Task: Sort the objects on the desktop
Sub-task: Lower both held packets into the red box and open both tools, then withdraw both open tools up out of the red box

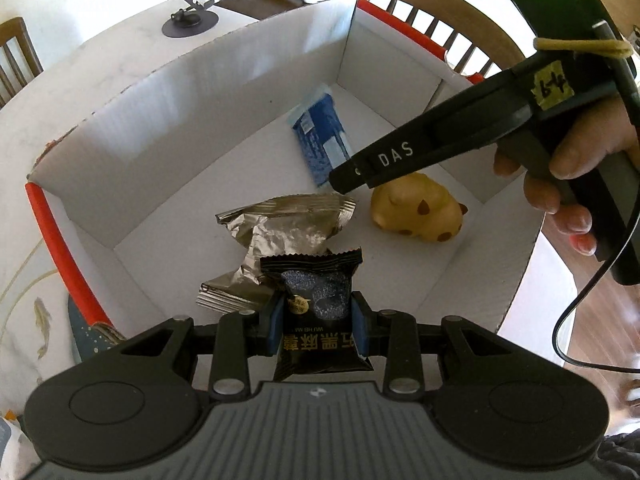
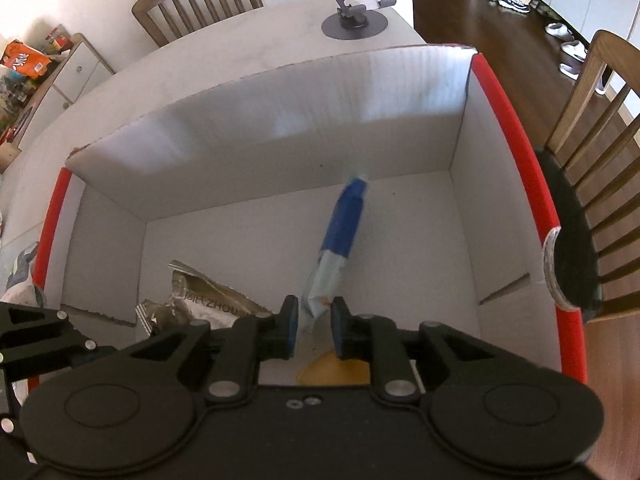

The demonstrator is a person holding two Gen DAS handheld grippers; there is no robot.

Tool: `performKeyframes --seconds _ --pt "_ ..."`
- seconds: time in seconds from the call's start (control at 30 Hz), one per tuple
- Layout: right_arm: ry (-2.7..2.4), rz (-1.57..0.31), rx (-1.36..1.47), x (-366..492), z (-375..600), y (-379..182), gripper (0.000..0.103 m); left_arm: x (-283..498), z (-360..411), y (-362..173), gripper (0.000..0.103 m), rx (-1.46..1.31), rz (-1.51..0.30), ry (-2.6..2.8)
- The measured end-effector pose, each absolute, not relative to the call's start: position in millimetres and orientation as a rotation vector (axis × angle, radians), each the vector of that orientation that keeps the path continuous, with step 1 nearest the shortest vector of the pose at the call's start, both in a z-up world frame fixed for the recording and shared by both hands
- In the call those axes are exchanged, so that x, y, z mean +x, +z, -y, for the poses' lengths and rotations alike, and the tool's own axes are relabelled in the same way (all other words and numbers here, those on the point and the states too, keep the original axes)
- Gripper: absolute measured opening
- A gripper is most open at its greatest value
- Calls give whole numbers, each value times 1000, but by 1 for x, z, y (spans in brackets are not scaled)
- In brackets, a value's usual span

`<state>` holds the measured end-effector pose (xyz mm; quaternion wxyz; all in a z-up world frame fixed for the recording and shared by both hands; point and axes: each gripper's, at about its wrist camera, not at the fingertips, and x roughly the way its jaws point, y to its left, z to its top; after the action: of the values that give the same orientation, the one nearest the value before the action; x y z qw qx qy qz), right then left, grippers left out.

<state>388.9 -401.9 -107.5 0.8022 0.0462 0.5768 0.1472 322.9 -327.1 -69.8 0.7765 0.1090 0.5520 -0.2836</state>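
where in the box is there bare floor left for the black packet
Bare floor lies along the far wall of the box, beyond the blue packet, and by the right wall with the red edge. It is crowded near the front: silver packet, yellow toy, and the black packet in the left gripper.

Both wrist cameras close above, angled steeply down into the white box [image 1: 224, 92], shared interior

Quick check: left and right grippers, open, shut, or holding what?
Left gripper: shut on the black snack packet.
Right gripper: open; the blue packet hangs loose between its jaws.
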Motion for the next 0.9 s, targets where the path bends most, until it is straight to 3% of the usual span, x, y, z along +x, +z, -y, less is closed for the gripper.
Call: performKeyframes --seconds 0.2,0.33,0.47,0.77,0.8,0.87,0.9 --pt "314 -1226 113 385 409 -102 32 323 327 -70 33 221 -1187 -618" --pt "327 -1200 121 377 412 -95 46 320 324 -67 47 194 -1170 -628" --pt "330 -1178 133 371 416 -89 53 313 326 -61 62 191 -1147 -629" --pt "337 -1142 156 364 422 -80 62 296 321 -40 65 153 -1099 -615" --pt "338 -1137 158 363 421 -78 62 295 319 -38 67 135 -1093 -617" --pt "343 -1127 164 360 422 -74 66 291 314 -31 83 95 -1080 -612" --pt "343 -1121 165 359 422 -72 67 290 312 -29 84 82 -1072 -609"
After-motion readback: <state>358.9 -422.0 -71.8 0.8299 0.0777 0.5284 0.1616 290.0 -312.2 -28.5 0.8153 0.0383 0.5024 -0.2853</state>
